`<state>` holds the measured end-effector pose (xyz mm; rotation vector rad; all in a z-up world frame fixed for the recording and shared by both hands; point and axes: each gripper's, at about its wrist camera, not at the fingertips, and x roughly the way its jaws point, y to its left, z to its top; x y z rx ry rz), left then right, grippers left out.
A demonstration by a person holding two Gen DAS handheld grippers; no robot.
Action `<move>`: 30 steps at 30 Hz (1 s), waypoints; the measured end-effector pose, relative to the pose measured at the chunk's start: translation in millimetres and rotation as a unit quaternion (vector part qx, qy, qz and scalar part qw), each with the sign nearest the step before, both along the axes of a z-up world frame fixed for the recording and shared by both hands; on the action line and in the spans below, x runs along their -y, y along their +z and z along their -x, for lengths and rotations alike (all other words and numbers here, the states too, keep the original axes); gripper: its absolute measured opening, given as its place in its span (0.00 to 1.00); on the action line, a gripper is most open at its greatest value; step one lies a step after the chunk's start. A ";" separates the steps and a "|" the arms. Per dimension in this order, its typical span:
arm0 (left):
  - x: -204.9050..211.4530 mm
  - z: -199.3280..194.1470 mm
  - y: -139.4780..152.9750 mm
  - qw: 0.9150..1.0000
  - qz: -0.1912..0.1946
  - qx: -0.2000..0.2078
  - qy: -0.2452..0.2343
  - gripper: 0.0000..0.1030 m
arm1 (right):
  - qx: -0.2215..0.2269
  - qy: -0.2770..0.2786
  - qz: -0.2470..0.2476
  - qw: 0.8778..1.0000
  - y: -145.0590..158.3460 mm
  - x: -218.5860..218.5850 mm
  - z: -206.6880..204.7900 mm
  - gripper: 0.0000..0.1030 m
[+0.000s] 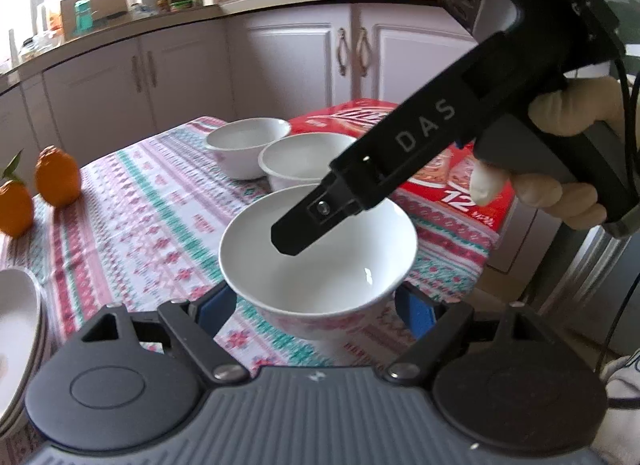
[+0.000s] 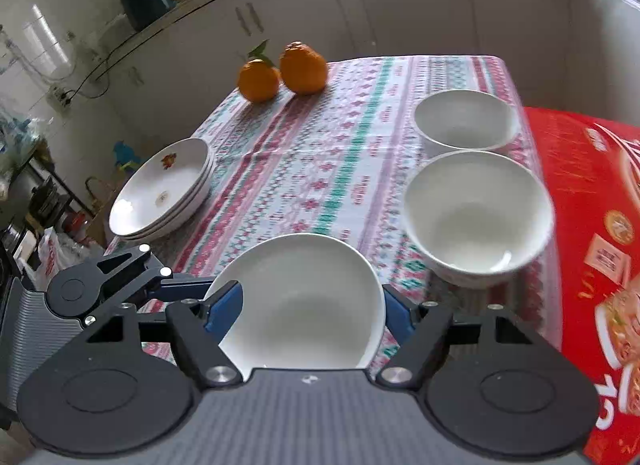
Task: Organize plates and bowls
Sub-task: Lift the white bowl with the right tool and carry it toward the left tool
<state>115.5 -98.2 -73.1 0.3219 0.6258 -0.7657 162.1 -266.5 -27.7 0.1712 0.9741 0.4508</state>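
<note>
Plates: a stack point(image 2: 160, 189) of three or so stands at the left edge of the bench point(image 2: 304, 169), nested squarely, the top one bearing a small floral print. This part looks done, on my reading.

Bowls: not yet gathered. Two white bowls sit on the cloth at the far right, the farther point(image 2: 466, 121) and the nearer point(image 2: 478, 217), rims touching or nearly so, just beside a red box point(image 2: 592, 225). A third bowl point(image 2: 304, 305) is off the cloth, carried at the near edge of the bench. Judgement: it remains to be nested with the other two, and the pair themselves remain unstacked.

Tongs: the left tongs point(image 1: 318, 305) are clenched on the carried bowl, blue pads against its outer wall on both sides. The right tongs point(image 2: 308, 313) straddle the same bowl; one finger reaches inside over the rim, and both pads appear pressed on it, so both grip it.

Condition of the bowl: plain white, glossy, empty, clean inside, deep with a narrow foot; it is slightly tilted. No chips visible.

Two oranges point(image 2: 282, 73) stand at the far side, well apart from the crockery.
</note>
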 end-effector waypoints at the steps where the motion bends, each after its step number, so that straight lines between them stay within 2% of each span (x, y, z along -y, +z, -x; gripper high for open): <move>1: -3.1 -0.3 -0.3 1.000 0.000 -0.001 0.004 0.83 | -0.001 0.005 0.001 1.000 -0.6 -4.5 -1.7 0.77; 16: -45.6 -2.5 -2.0 0.999 0.000 -0.012 0.052 0.83 | -0.010 0.057 0.004 0.998 -11.5 -57.2 -20.2 0.77; 30: -54.7 -5.0 -6.1 0.998 -0.002 -0.016 0.063 0.83 | -0.013 0.064 0.003 0.998 -17.1 -68.7 -26.5 0.77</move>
